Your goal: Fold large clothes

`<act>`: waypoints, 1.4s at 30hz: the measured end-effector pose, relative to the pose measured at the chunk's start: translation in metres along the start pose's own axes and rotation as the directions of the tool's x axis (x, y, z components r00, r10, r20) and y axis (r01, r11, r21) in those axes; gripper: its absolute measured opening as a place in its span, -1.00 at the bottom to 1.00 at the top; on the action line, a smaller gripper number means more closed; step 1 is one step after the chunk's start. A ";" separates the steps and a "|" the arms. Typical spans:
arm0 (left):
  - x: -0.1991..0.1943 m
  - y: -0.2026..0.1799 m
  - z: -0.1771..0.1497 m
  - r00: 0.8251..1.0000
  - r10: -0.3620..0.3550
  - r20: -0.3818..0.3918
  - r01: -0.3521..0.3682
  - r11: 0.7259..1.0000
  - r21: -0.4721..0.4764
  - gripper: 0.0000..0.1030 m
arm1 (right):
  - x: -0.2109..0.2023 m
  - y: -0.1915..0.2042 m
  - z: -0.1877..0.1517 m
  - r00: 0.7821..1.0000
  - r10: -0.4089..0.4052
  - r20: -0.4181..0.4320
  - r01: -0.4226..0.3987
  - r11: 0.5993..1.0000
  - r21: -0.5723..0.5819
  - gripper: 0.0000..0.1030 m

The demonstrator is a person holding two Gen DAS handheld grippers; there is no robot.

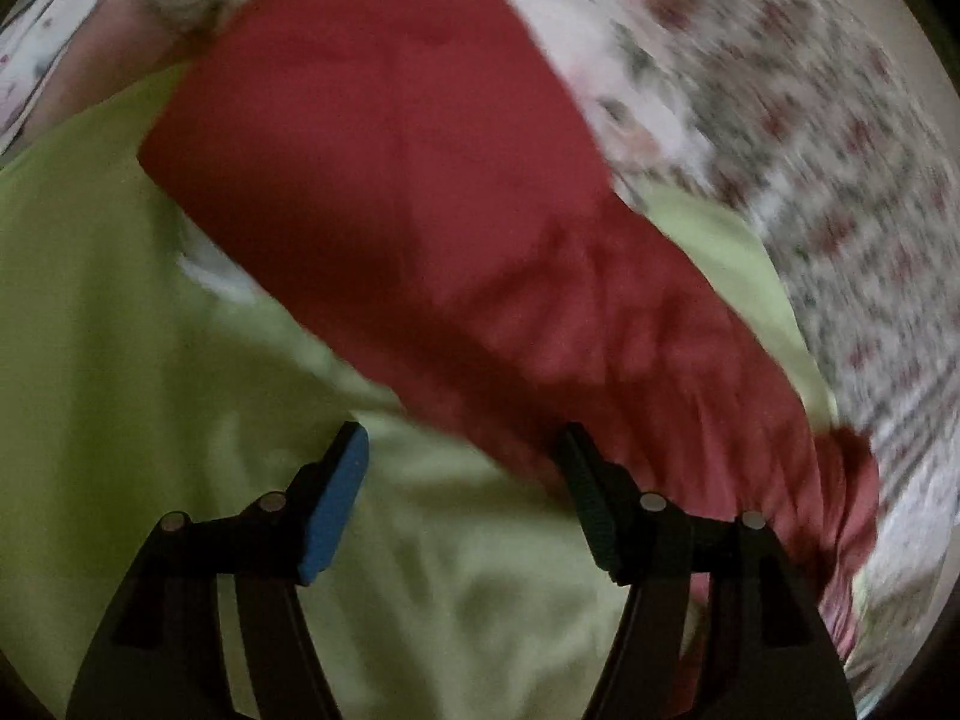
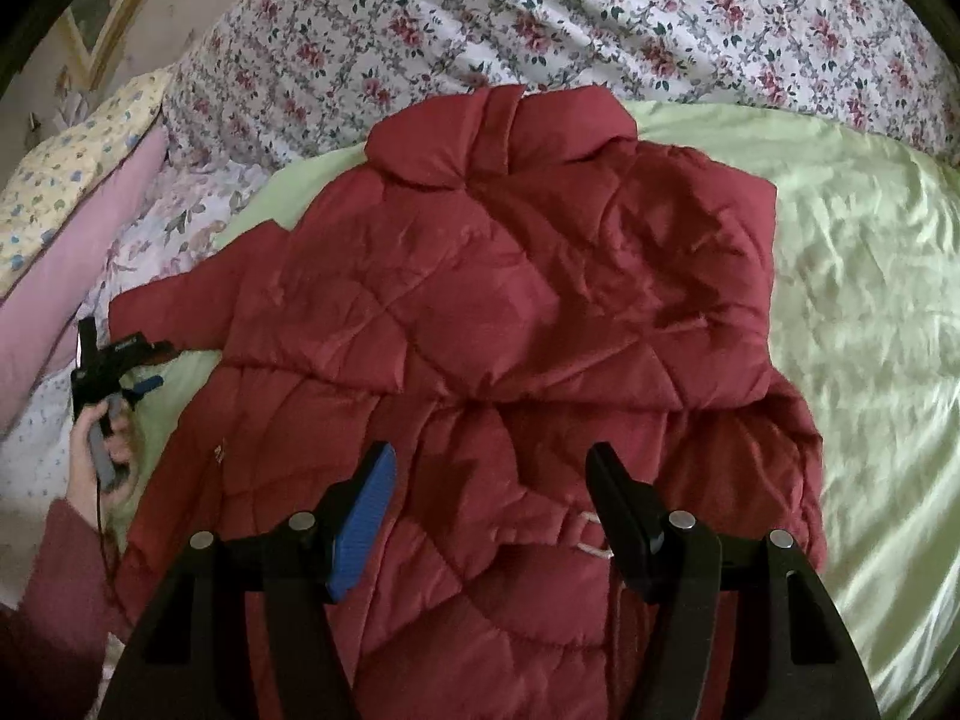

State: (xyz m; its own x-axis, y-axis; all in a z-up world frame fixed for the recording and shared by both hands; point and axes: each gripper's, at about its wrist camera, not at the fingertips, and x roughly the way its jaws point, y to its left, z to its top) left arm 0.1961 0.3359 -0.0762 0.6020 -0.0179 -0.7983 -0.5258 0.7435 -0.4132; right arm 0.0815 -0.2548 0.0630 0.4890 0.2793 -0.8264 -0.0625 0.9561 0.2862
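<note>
Red quilted jacket [image 2: 510,312] spread flat on the green sheet [image 2: 870,300], right side already folded in. Left gripper [image 1: 462,504] wide open by the outstretched sleeve [image 1: 390,180], probably lining up a grab. Right gripper [image 2: 489,516] hovering open too, holding nothing.

We're in a home bedroom here: a bed spread with a rose-print floral sheet [image 2: 540,18] and a pale green satin cover [image 2: 870,300] on top. Over at the head lie a pink pillow [image 2: 66,300] and a yellow flowered pillow [image 2: 66,180].
</note>
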 end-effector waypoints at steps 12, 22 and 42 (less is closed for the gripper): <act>0.004 0.012 0.031 0.993 -0.087 0.085 0.091 0.995 -0.045 -0.65 | 0.003 0.002 -0.007 1.000 0.004 -0.027 -0.004 1.000 0.000 0.31; -0.067 -0.039 0.013 0.946 -0.277 0.169 0.263 0.960 0.100 -0.85 | -0.008 -0.002 -0.009 1.000 0.011 0.009 -0.011 1.000 0.022 0.31; -0.102 -0.200 -0.093 0.842 -0.533 -0.082 0.514 0.747 0.423 -0.85 | -0.015 -0.024 -0.013 0.999 0.028 0.016 -0.029 0.996 0.086 0.31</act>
State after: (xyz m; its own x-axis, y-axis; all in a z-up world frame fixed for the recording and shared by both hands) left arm 0.1843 0.1266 0.0473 0.7381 -0.4661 -0.4878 0.1708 0.8286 -0.5332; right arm 0.0643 -0.2808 0.0621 0.5006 0.3042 -0.8105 -0.0019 0.9366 0.3504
